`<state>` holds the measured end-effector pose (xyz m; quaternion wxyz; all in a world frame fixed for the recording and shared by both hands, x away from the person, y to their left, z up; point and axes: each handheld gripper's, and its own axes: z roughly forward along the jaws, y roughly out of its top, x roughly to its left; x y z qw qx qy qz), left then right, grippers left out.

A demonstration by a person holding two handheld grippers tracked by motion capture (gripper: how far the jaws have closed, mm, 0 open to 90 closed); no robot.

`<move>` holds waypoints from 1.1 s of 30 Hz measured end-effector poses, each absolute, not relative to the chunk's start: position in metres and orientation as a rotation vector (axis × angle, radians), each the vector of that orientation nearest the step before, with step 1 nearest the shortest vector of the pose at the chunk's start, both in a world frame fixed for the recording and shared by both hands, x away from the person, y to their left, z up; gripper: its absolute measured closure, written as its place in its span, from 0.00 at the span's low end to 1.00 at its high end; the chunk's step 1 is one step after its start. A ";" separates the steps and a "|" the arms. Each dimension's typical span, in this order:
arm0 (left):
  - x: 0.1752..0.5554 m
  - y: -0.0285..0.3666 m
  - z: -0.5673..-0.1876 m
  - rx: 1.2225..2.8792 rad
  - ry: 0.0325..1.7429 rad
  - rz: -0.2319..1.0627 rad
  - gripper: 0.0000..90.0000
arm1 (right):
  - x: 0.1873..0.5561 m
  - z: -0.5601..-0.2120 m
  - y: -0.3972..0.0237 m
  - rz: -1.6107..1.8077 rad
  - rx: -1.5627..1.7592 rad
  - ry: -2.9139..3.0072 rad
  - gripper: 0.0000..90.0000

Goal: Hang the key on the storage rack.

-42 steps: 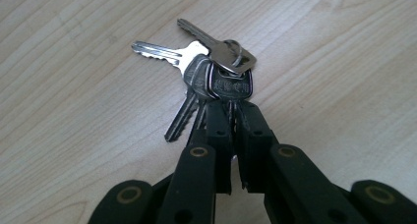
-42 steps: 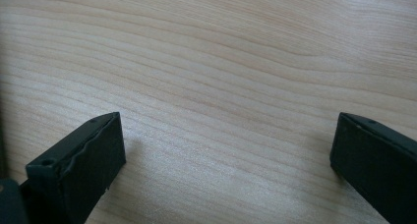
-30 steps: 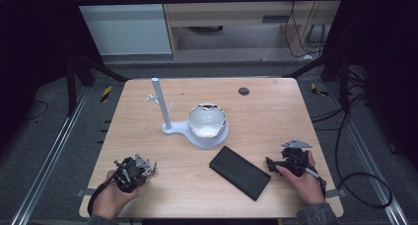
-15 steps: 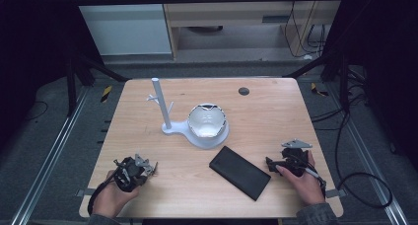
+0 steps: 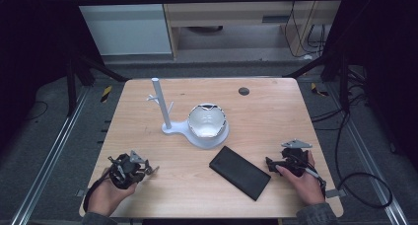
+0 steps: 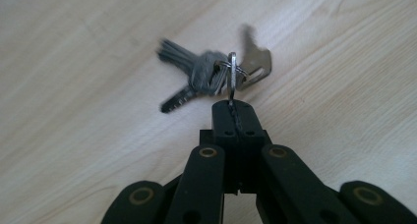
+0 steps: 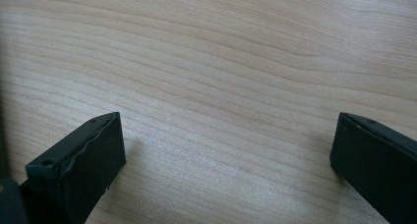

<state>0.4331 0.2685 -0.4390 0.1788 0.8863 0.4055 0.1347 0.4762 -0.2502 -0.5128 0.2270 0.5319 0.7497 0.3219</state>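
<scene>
Bunch of silver metal keys (image 6: pixel 211 79) pinched by its ring in the left gripper (image 6: pixel 235 108).
Key blades blurred; right gripper (image 7: pixel 228 150) fingers spread over bare wooden bench (image 7: pixel 221 62).

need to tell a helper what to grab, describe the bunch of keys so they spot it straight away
Start at the wooden table and go to its near left corner, where the left gripper is. The bunch of keys hangs from a ring pinched in that gripper: small, silvery metal, unlike the flat black phone or white stand.
</scene>
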 end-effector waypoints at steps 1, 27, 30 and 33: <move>0.434 0.270 -0.431 2.500 1.143 0.391 1.00 | 0.476 -0.513 -0.250 0.886 1.465 2.066 0.00; 0.510 0.259 -0.264 2.481 1.121 0.610 1.00 | 0.477 -0.513 -0.248 0.885 1.445 2.081 0.00; 0.518 0.255 -0.263 2.477 1.128 0.611 1.00 | 0.477 -0.513 -0.247 0.885 1.444 2.082 0.00; 0.525 0.252 -0.263 2.480 1.135 0.613 1.00 | 0.477 -0.513 -0.247 0.885 1.443 2.082 0.00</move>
